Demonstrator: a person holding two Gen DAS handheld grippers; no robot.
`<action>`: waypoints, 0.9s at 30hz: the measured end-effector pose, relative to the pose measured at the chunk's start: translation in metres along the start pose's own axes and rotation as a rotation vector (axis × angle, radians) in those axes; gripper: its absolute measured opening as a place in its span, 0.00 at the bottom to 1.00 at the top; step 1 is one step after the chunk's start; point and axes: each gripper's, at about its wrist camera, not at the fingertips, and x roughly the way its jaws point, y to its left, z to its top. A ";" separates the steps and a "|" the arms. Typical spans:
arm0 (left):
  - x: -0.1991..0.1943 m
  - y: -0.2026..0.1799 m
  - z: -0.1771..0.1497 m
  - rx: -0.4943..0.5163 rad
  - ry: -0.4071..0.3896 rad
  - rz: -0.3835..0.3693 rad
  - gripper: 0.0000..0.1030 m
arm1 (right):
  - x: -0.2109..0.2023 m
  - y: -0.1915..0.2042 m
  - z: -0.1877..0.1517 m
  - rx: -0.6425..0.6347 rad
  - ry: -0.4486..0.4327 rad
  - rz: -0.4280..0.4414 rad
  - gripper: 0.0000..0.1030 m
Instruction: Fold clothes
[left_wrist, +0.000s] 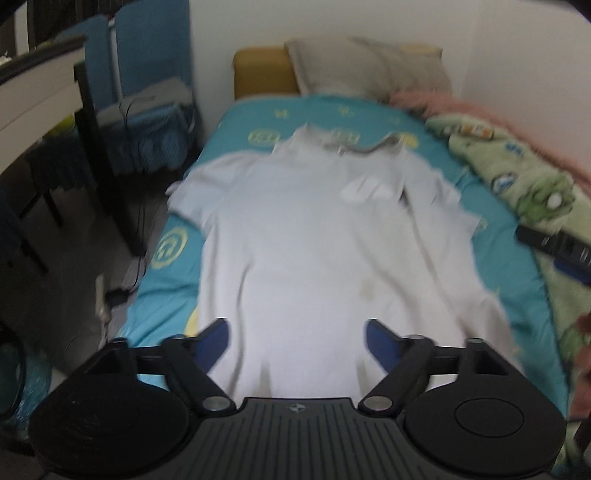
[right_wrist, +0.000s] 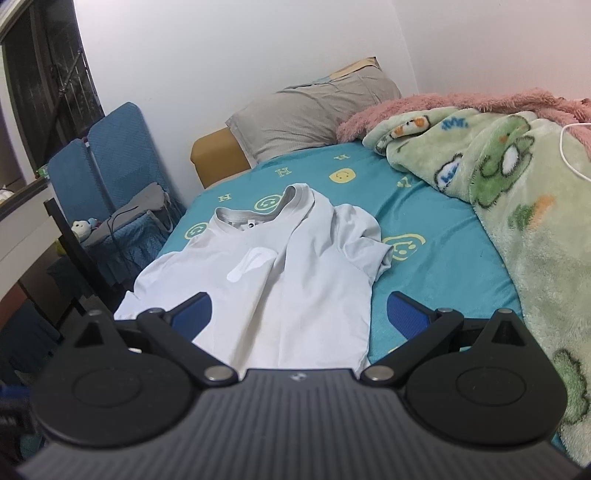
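we hold the left gripper (left_wrist: 297, 334) above the hem end of the white t-shirt (left_wrist: 314, 236), jaws spread wide and empty. our right gripper (right_wrist: 300, 308) hovers over its lower right edge, jaws equally apart. the shirt lies front-up on the teal bedsheet (right_wrist: 424, 206), collar toward the grey pillow (right_wrist: 314, 110), right sleeve rumpled.

T-shirt (right_wrist: 295, 280) on teal bed (right_wrist: 424, 221)

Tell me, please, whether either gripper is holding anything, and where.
Nothing is held: the left gripper and right gripper are both open above the shirt.
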 end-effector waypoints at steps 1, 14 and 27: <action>0.007 -0.002 -0.002 -0.013 -0.034 0.003 0.91 | 0.001 0.000 0.000 0.004 0.000 0.003 1.00; 0.068 0.044 -0.034 -0.119 -0.066 -0.040 0.95 | 0.053 -0.042 0.025 0.205 -0.015 0.027 0.99; 0.134 0.074 -0.041 -0.255 0.040 -0.081 0.95 | 0.201 -0.115 0.031 0.334 0.062 -0.107 0.85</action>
